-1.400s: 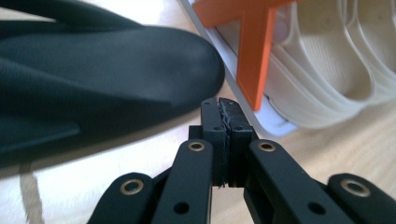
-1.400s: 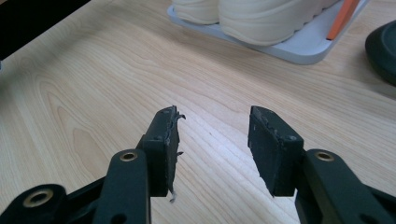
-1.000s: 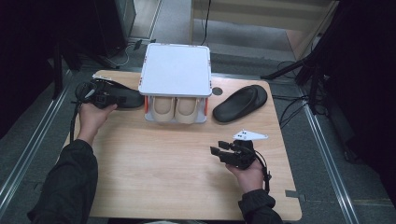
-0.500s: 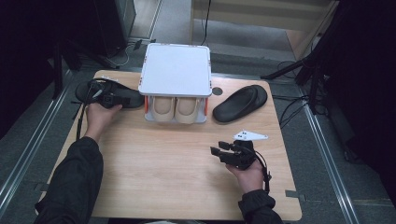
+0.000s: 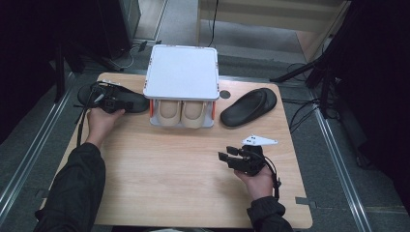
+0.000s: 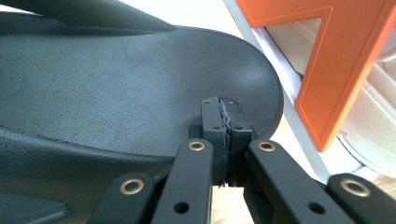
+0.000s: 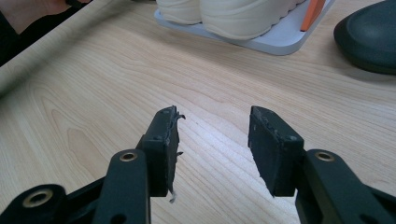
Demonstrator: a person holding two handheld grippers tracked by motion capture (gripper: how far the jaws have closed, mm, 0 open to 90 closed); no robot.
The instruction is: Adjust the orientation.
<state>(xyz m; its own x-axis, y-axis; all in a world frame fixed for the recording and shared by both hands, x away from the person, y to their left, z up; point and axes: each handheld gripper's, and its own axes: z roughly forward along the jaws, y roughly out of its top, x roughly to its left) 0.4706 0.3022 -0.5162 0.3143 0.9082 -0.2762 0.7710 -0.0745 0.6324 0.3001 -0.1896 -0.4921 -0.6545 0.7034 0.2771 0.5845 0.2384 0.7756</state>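
Left gripper (image 5: 112,103) at 10 o'clock, jaws closed against black slipper (image 5: 126,102) beside shoe rack (image 5: 182,72); right gripper (image 5: 241,159) open, idle at 5 o'clock; next likely a firmer grasp to lift.

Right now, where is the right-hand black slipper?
In the high view, the slipper lies on the table's far right, just right of the rack.

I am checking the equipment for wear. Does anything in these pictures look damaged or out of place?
Yes. The pad lining on the right gripper is frayed: on the left finger in the right gripper view, thin shreds curl off its top and bottom edges. The left gripper has a ragged seam where its pads meet. The two black slippers lie apart, on either side of the rack.
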